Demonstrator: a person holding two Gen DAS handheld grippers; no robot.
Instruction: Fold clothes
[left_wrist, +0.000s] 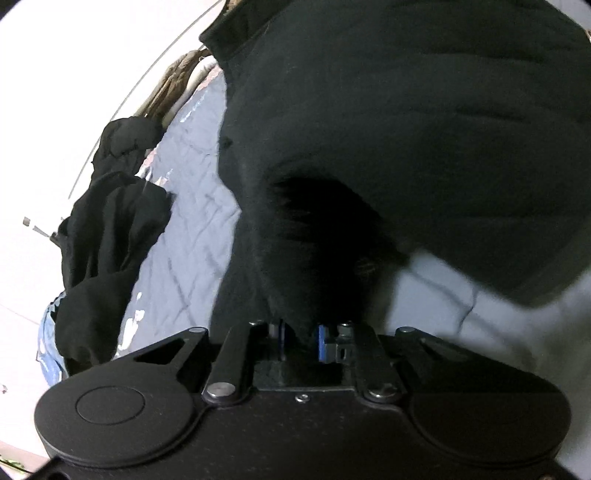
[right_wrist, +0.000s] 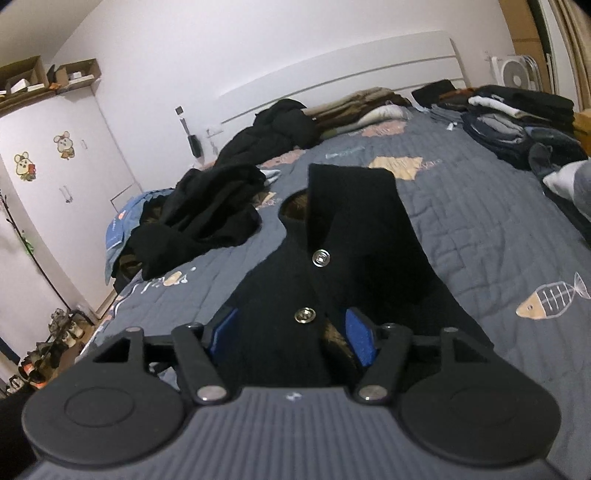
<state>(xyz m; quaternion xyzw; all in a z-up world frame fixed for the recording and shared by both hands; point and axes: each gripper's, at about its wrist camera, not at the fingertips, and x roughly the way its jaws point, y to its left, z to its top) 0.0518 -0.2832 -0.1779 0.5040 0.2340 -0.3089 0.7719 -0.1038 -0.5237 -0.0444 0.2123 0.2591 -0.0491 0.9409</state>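
Note:
A black garment (left_wrist: 406, 129) with fuzzy lining fills most of the left wrist view. My left gripper (left_wrist: 301, 336) is shut on a fold of it, and the dark cloth bunches between the narrow blue pads. In the right wrist view the same black garment (right_wrist: 354, 229) lies spread on the bed, showing two metal snap buttons (right_wrist: 320, 257). My right gripper (right_wrist: 291, 332) stands open over its near end. The cloth lies between the blue pads (right_wrist: 360, 339), and they do not pinch it.
A grey-blue quilt (right_wrist: 480, 221) with fish prints covers the bed. A heap of black clothes (right_wrist: 207, 218) lies to the left. Folded stacks (right_wrist: 517, 114) sit at the far right near the headboard (right_wrist: 332, 74). A white wardrobe (right_wrist: 55, 166) stands to the left.

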